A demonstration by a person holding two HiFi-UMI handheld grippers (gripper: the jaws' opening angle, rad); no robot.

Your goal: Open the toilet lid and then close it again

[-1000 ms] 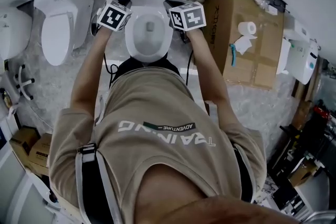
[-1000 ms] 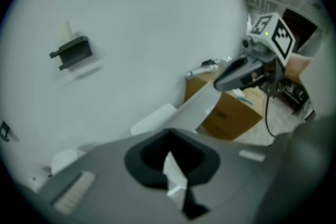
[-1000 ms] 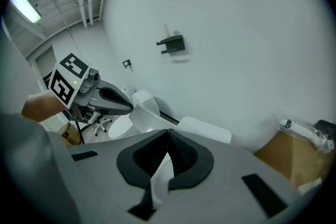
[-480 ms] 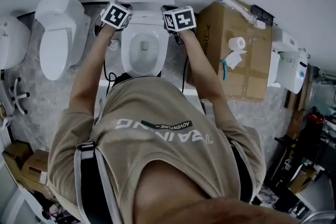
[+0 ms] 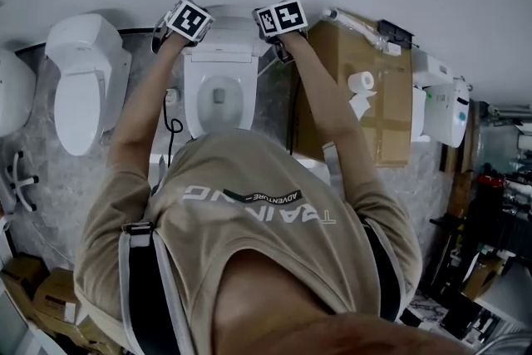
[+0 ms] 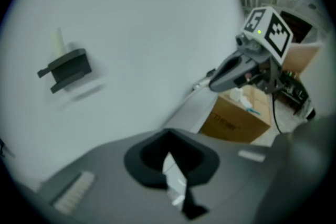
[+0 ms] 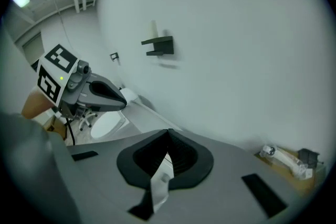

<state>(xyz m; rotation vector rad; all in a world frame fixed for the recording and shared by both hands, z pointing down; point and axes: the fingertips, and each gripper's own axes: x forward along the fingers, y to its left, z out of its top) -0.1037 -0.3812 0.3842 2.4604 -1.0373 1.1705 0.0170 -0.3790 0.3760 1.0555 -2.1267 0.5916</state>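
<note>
The white toilet stands against the wall straight ahead of me, its bowl showing. Its lid is raised and seen edge-on at the back of the bowl. My left gripper holds the lid's left top corner and my right gripper the right top corner. In the left gripper view the jaws are shut on a thin white edge of the lid. The right gripper view shows the same edge of the lid pinched between its jaws. Each view also catches the other gripper.
A second white toilet stands to the left. A large cardboard box with a paper roll on it sits just right of the toilet, and a white unit beyond it. A black bracket hangs on the wall.
Both grippers have moved away from me toward the wall, and the lid has swung up with them from a slant to nearly upright.
</note>
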